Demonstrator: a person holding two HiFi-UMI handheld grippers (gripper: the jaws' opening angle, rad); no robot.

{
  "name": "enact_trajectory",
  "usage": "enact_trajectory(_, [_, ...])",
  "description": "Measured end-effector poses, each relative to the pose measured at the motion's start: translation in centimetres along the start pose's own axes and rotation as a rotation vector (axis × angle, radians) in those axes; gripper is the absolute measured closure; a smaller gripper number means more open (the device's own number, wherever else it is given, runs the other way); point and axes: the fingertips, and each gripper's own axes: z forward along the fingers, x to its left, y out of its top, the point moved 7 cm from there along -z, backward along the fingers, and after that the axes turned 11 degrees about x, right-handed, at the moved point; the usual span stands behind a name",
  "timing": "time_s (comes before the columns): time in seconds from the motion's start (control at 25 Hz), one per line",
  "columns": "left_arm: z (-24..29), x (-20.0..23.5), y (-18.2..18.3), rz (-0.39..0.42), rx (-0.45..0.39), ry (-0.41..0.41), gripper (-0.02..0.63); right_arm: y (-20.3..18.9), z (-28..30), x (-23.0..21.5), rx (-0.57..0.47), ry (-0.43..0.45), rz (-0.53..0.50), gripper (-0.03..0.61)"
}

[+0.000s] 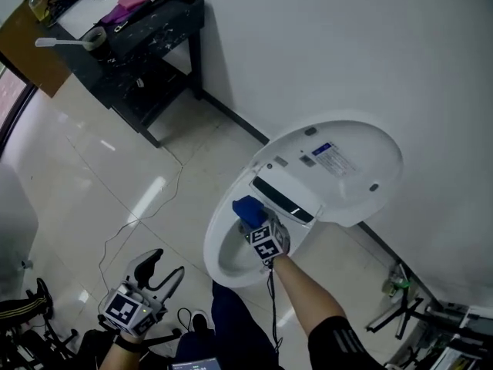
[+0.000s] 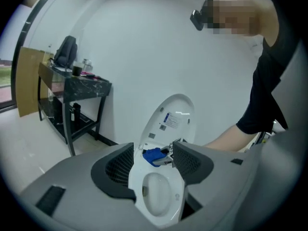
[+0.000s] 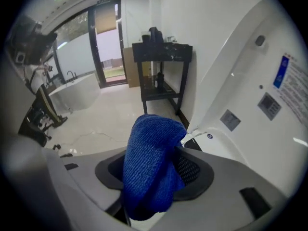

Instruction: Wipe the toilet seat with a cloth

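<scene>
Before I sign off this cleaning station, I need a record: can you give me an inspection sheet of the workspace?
Surface: white toilet seat; white lid raised against the wall.
Job's things: blue knitted cloth at the seat's rear.
Clutter: black speckled side table holding a tape roll.
Grippers: right gripper shut on the cloth; left gripper open, empty, away from the seat.
Cables: thin cable across the floor.
Surroundings: white wall, glossy tiled floor.

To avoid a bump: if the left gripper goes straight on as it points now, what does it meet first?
Probably the front of the toilet seat; the left gripper, open and empty, aims at it, though depth is unclear.
</scene>
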Motion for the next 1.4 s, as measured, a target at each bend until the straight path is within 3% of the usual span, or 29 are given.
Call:
enact_trajectory(0.16, [2.8, 2.7, -1.3, -0.057, -0.039, 0.028, 0.354, -0.3, 6.6, -2.0, 0.03, -0.068, -0.056, 0.331])
enact_trajectory(0.36, [4.9, 3.0, -3.2, -0.093, 0.018, 0.016, 0.354, -0.5, 12.0, -3.9, 0.072, -0.137, -0.156, 0.331])
enact_trajectory(0.48, [5.7, 3.2, -4.2, -0.118, 0.058, 0.026, 0.354, -0.6, 14.4, -4.1, 0.088, -0.14, -0.201, 0.33])
enact_trajectory(0.6, [6.1, 3.4, -5.0, -0.12, 0.063, 0.04, 0.354, -0.6, 15.3, -3.5, 0.081, -0.126, -0.183, 0.336])
enact_trajectory(0.72, [6.3, 2.6, -4.8, -0.141, 0.087, 0.021, 0.354, -0.5, 15.8, -1.8, 0.083, -0.075, -0.171, 0.334])
enact_trajectory(0.96, [7.0, 2.1, -4.4, -0.141, 0.082, 0.004, 0.354, -0.9, 16.0, 4.6, 0.096, 0.06, -0.337, 0.333])
enact_trajectory(1.2, [6.8, 2.4, -4.4, -0.119, 0.065, 0.015, 0.354, -5.3, 15.1, 12.3, 0.137, 0.227, -0.544, 0.333])
enact_trajectory(1.4, [6.1, 2.1, -5.2, -0.131, 0.08, 0.022, 0.354, -8.1, 14.4, 15.0, 0.24, 0.406, -0.598, 0.334])
